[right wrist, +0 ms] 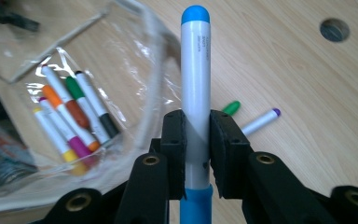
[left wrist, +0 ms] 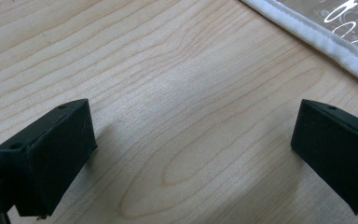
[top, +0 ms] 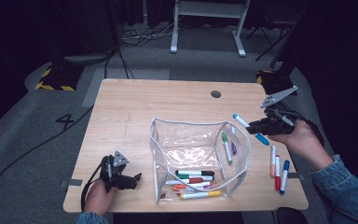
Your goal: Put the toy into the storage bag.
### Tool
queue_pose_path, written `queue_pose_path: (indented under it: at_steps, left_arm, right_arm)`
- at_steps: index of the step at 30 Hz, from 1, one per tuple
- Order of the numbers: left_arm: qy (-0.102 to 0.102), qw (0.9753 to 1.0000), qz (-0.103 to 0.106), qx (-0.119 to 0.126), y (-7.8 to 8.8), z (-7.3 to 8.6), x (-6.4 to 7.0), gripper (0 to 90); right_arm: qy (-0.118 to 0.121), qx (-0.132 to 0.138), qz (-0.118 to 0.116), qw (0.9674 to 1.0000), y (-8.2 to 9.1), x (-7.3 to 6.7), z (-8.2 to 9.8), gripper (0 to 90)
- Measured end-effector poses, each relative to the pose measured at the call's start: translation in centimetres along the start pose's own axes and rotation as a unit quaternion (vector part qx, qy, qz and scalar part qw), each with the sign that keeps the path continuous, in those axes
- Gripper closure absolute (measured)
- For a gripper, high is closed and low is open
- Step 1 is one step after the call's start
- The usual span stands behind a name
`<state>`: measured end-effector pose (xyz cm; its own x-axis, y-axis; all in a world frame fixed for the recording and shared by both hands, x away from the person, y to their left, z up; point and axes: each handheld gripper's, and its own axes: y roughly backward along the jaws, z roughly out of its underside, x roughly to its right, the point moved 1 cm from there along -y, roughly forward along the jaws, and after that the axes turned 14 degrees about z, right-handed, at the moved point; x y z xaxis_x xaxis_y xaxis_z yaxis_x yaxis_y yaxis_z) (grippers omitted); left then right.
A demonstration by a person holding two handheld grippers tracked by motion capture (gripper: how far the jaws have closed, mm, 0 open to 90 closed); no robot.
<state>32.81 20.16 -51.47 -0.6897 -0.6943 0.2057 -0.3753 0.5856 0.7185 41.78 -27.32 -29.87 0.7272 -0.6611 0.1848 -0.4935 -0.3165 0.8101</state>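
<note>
We hold a blue marker (right wrist: 196, 93) clamped in our right gripper (top: 261, 126); next, carry it over the clear pouch (top: 193, 125) and drop it. Left gripper (top: 129, 181) fingers rest wide apart, empty.

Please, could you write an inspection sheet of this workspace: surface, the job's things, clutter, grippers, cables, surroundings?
Surface: wooden table with a round hole.
Job's things: blue marker; clear pouch, open, with several markers inside; three loose markers on the table at the right; green marker and purple marker at the pouch's right wall.
Clutter: nothing seen.
Grippers: left hand-held gripper open, low over bare wood; right hand-held gripper shut on the blue marker.
Cables: one trails from the left gripper; more on the floor.
Surroundings: grey floor, white frame legs, dark background.
</note>
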Motion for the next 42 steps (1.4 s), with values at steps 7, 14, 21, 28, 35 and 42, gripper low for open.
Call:
queue_pose_path:
  at_steps: [7,14,21,28,35,42]
  left_arm:
    - [0.001,1.0,0.0,0.0,0.0,0.0,0.0,0.0]
    - [0.0,1.0,0.0,0.0,0.0,0.0,0.0,0.0]
    - [0.0,1.0,0.0,0.0,0.0,0.0,0.0,0.0]
    - [0.0,1.0,0.0,0.0,0.0,0.0,0.0,0.0]
    - [0.001,1.0,0.0,0.0,0.0,0.0,0.0,0.0]
    - [0.0,1.0,0.0,0.0,0.0,0.0,0.0,0.0]
  right_arm:
    - [0.055,0.022,-0.019,0.9981,2.9,-3.7,-2.3,76.7]
    - [0.106,0.028,-0.039,0.9932,3.9,-7.1,-4.1,76.6]
    - [0.143,0.014,-0.058,0.9879,3.0,-9.8,-5.3,76.6]
    - [0.165,0.004,-0.072,0.9836,2.1,-11.7,-6.2,76.6]
    - [0.192,-0.017,-0.086,0.9774,0.7,-13.9,-6.8,76.6]
    - [0.212,-0.048,-0.092,0.9719,-1.4,-15.5,-7.0,76.5]
